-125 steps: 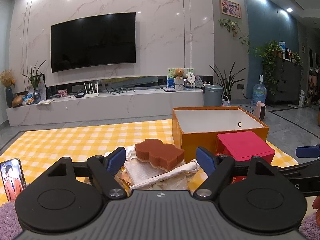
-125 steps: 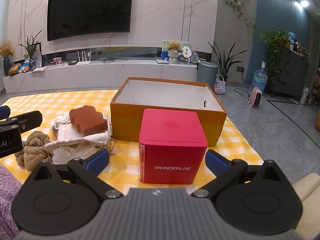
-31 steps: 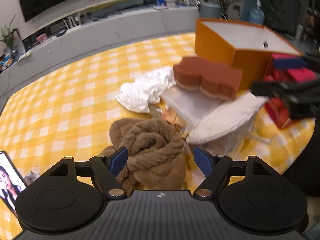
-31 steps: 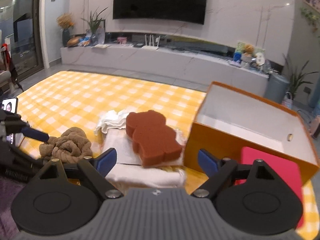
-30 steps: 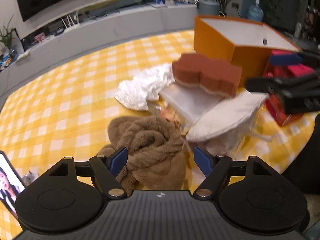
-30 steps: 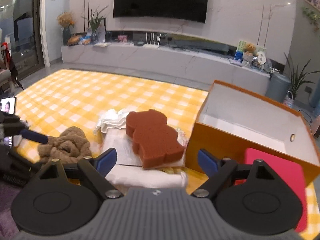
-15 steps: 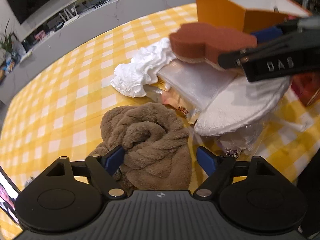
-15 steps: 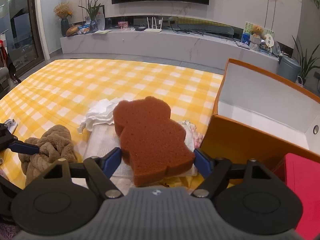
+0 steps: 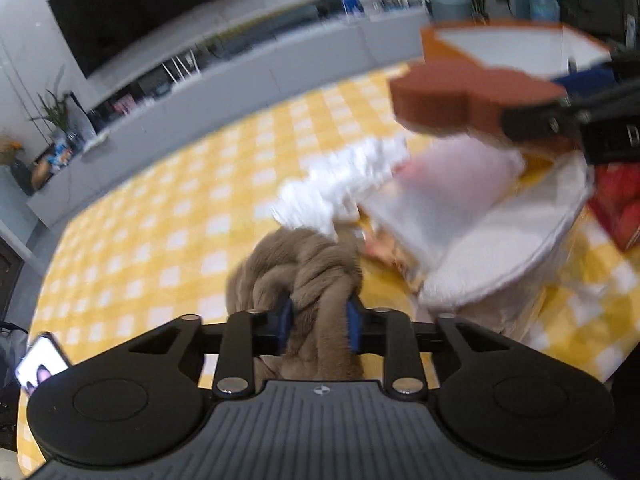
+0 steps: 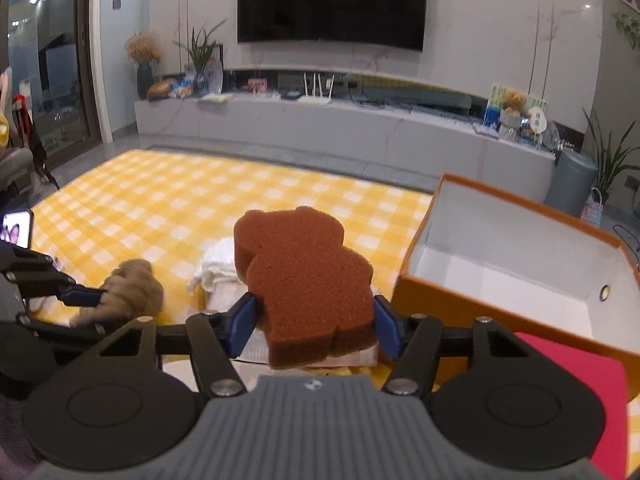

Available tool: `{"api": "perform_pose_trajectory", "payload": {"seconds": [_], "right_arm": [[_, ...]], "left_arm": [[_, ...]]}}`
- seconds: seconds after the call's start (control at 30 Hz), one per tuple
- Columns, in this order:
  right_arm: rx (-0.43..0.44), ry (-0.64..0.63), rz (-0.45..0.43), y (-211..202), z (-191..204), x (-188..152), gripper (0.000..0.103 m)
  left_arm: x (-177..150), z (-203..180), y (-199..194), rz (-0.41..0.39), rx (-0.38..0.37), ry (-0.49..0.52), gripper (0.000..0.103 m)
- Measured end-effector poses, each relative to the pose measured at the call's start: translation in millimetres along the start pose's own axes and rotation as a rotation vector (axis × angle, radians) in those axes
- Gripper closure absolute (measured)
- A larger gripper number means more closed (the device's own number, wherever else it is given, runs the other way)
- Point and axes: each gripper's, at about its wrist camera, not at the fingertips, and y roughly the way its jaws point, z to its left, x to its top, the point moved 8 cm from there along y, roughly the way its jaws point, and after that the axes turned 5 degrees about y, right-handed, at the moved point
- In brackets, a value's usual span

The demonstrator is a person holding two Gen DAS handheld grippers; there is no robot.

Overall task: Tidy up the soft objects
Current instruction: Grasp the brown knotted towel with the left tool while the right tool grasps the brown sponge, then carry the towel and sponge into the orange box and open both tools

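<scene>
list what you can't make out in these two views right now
- White cloths and the packet under them: left wrist view, smeared by motion blur.
- Bottom of the sponge: right wrist view, hidden by the right gripper body.
- Lower part of the towel: left wrist view, hidden behind the left gripper.
- Red box: cut off by the frame edge.
- Phone screen: too small to read.

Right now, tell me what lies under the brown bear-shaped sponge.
The brown bear-shaped sponge sits between the right gripper pads, above a folded white cloth pile. A crumpled white cloth shows beside it. Whatever lies deeper stays covered.
</scene>
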Motion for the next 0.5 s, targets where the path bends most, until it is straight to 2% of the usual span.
{"api": "perform_pose_trajectory", "payload": {"seconds": [0.1, 0.27, 0.5], "right_arm": [[-0.001, 0.012, -0.038, -19, -7, 8, 0.042], [-0.028, 0.034, -0.096, -50, -26, 18, 0.042], [-0.111, 0.124, -0.148, -82, -83, 33, 0.042]], "left_arm": [[17, 8, -24, -0.063, -0.062, -0.076, 0.077], [54, 10, -62, -0.19, -0.133, -0.128, 0.077], [134, -20, -91, -0.347, -0.233, -0.078, 0.077]]}}
